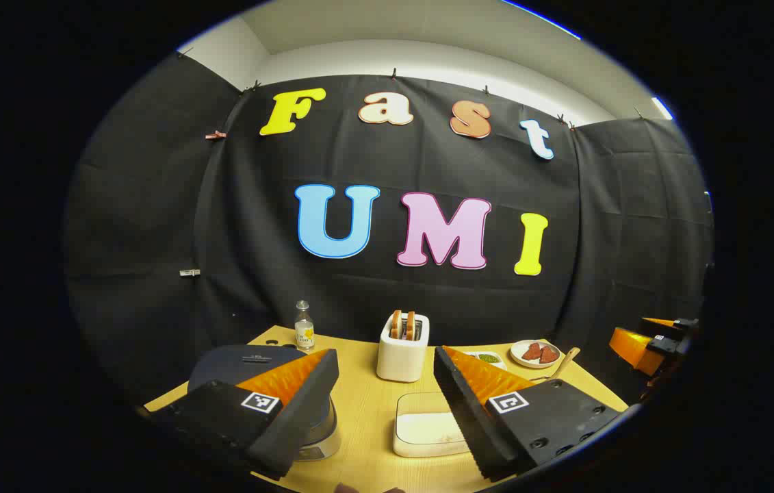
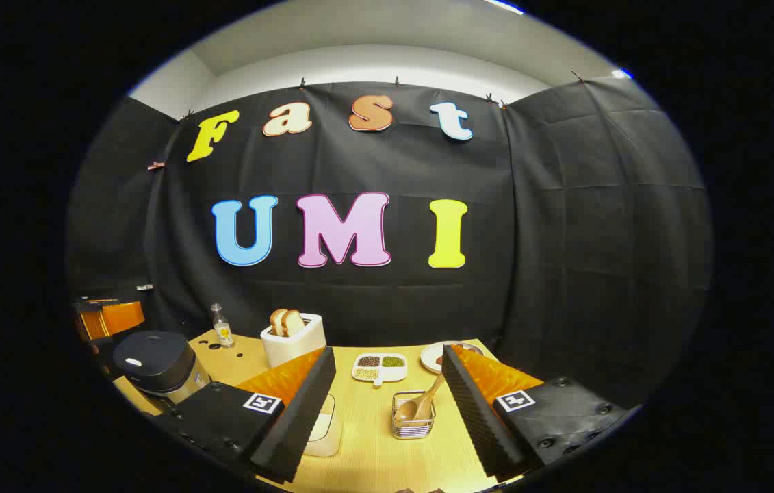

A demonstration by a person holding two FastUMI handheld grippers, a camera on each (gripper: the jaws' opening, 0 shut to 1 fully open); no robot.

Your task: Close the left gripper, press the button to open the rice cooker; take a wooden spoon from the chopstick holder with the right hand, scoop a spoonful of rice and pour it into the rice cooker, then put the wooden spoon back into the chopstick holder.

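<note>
Two grippers are in my hands, and both stand spread wide with nothing between their fingers. My left gripper (image 1: 387,404) hangs over the near part of the counter (image 1: 366,418); just past its left finger sits the rice cooker (image 1: 256,366), dark lid down, with a small bottle (image 1: 304,326) behind it. Between the fingers I see a pale tray (image 1: 428,428) holding what looks like rice, and farther back a white toaster (image 1: 403,349) with two slices in it. Beyond the right finger lie a plate (image 1: 535,353) of reddish pieces and the tip of a wooden handle.

My right gripper (image 2: 387,404) is likewise open above the counter. Between its fingers stands the wire chopstick holder (image 2: 413,418) with the wooden spoon (image 2: 421,405) leaning in it, bowl down. Behind that sits a divided dish (image 2: 380,367) of grains. The rice cooker (image 2: 157,366) is far off to the left, closed, and the other gripper (image 2: 113,316) shows beyond it.
</note>
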